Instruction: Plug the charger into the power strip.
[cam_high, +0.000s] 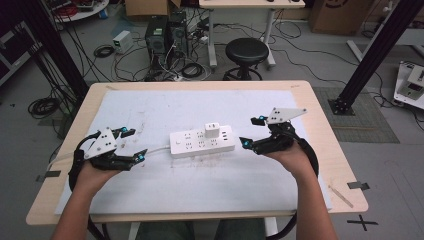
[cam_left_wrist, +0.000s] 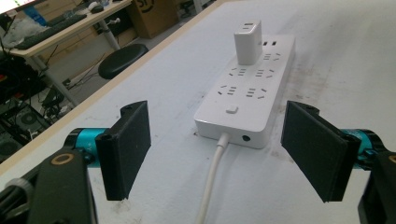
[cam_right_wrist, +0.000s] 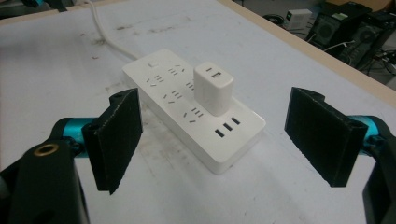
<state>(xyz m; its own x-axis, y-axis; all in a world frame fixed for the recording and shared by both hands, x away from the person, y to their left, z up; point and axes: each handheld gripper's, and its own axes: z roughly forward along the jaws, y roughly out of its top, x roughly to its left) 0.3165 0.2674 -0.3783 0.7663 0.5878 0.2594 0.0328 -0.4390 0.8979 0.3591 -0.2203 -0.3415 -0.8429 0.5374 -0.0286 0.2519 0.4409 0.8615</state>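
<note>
Power strip (cam_high: 202, 142) between open grippers

A power strip (cam_high: 201, 143) lies near the middle of the mat (cam_high: 165, 107) that covers the table (cam_high: 320, 117); a charger (cam_high: 212, 131) stands plugged into its top, toward the right end; its cord (cam_high: 156, 149) runs off the left end; the left gripper (cam_high: 134, 145) sits just left of the strip, the right gripper (cam_high: 252, 132) just right of it, both apart from it; a stool (cam_high: 246, 51) stands on the floor behind the table.
</note>
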